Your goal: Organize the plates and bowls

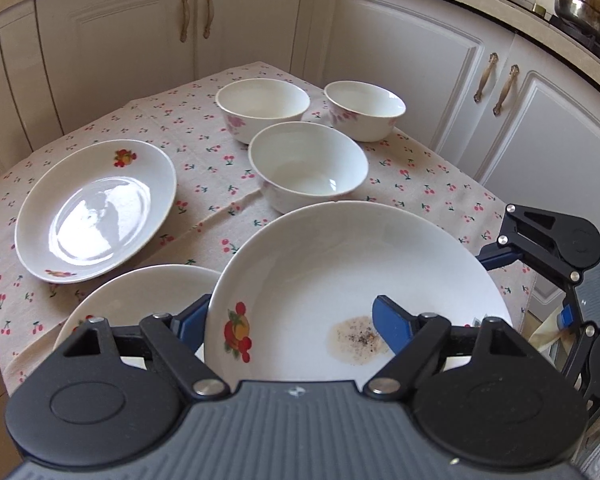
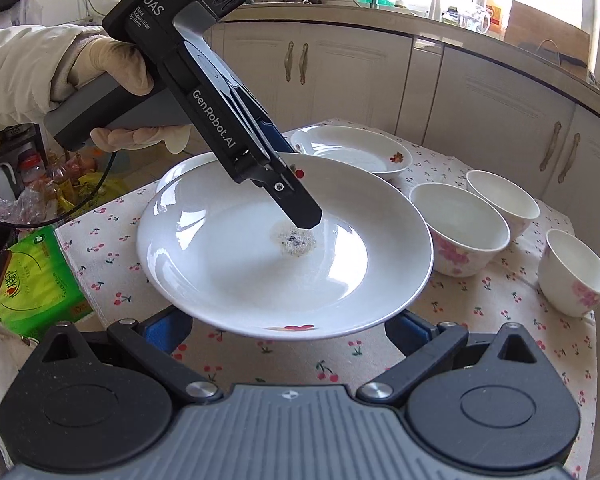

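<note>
Three bowls (image 1: 308, 164) crowd beyond the held, apparently soiled plate (image 1: 340, 264).

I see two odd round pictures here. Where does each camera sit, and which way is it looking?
Left wrist view: rides the left tongs, facing across the cherry-print tablecloth toward white cabinets; its blue fingers grip the stained plate; the right tongs enter at right.
Right wrist view: rides the right tongs, facing the stained plate from another side; the gloved hand holding the left tongs shows.
Shared: the stained plate, three bowls, two other plates.
</note>
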